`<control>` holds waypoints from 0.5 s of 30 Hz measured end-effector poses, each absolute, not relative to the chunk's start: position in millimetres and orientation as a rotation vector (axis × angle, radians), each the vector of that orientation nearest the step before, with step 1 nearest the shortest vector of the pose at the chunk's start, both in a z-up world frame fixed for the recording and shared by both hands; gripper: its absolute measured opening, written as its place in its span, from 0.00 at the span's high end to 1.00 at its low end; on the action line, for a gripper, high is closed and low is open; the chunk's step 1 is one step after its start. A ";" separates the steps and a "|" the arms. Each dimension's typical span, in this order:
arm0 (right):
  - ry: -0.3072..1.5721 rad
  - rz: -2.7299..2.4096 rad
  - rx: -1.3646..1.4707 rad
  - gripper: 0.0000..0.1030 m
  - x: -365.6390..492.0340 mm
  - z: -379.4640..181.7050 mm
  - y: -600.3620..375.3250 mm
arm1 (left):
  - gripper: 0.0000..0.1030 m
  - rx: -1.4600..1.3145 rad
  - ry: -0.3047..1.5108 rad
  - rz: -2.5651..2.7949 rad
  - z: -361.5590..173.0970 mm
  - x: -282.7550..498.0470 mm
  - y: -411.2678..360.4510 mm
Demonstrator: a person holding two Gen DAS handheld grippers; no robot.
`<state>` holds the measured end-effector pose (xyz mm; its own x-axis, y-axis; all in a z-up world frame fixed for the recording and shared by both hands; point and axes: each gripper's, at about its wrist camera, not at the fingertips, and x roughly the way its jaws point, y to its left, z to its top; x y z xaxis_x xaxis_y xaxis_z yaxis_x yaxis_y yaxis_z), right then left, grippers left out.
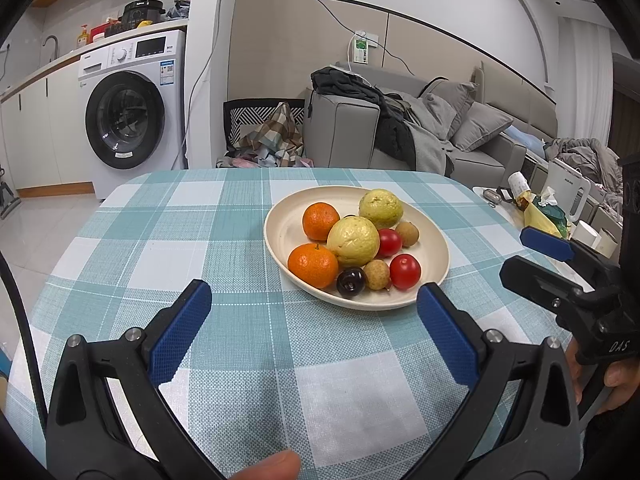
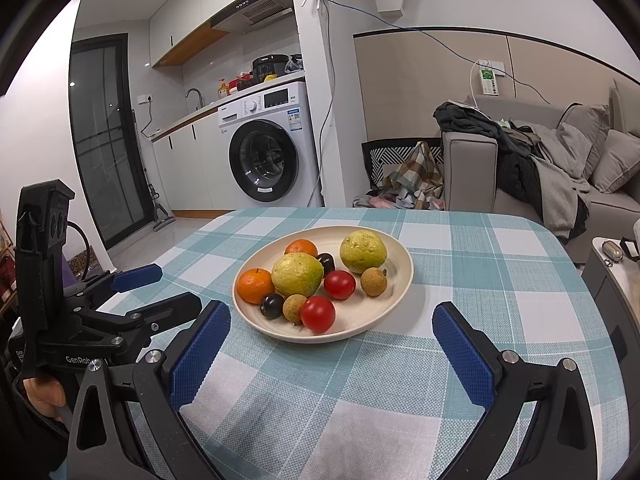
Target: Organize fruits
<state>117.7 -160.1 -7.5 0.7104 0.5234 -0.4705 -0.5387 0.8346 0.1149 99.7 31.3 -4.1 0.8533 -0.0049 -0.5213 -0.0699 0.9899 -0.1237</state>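
A cream plate stands on the checked tablecloth and holds two oranges, two yellow-green guavas, two red tomatoes, two brown longans and a dark cherry. My left gripper is open and empty, just short of the plate's near rim. My right gripper is open and empty at the plate's near rim. Each gripper also shows in the other's view, the right and the left.
The table has a blue and white checked cloth. A side table with a white kettle and clutter stands to the right. A washing machine and a grey sofa lie beyond the table.
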 end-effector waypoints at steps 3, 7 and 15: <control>0.511 0.588 -0.031 0.00 117.7 -7.4 -160.1 | 0.01 -0.139 0.548 0.034 -4.5 99.9 31.2; 0.512 0.589 -0.031 0.00 117.7 -7.3 -160.0 | 0.01 -0.137 0.546 0.033 -4.1 99.6 31.0; 0.512 0.589 -0.031 0.00 117.7 -7.2 -160.0 | 0.01 -0.137 0.547 0.033 -4.4 99.8 30.6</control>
<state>117.7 -160.0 -7.2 0.7106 0.5237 -0.4699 -0.5385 0.8346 0.1158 99.8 30.6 -4.4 0.8536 -0.0052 -0.5209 -0.0678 0.9903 -0.1211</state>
